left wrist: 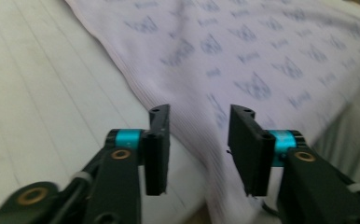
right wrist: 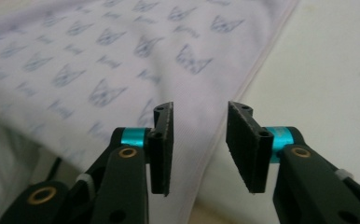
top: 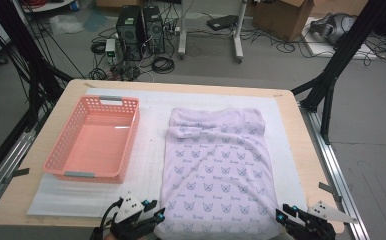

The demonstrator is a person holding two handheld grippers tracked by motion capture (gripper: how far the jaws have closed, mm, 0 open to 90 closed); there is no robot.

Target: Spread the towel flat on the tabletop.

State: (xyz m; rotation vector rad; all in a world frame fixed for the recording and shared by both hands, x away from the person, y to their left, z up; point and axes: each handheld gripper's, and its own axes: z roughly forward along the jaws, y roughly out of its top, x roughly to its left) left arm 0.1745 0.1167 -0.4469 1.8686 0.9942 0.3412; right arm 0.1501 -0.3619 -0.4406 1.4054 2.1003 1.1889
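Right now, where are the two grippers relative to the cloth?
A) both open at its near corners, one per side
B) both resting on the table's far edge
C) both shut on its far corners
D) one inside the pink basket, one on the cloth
A: in the high view the left gripper and right gripper sit at the near corners of the patterned cloth, and each gripper view shows its jaws apart with a gap over the cloth's edge.

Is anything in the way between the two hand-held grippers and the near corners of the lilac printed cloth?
Nothing visible. The left hand-held gripper and right hand-held gripper stand open just short of the lilac printed cloth.
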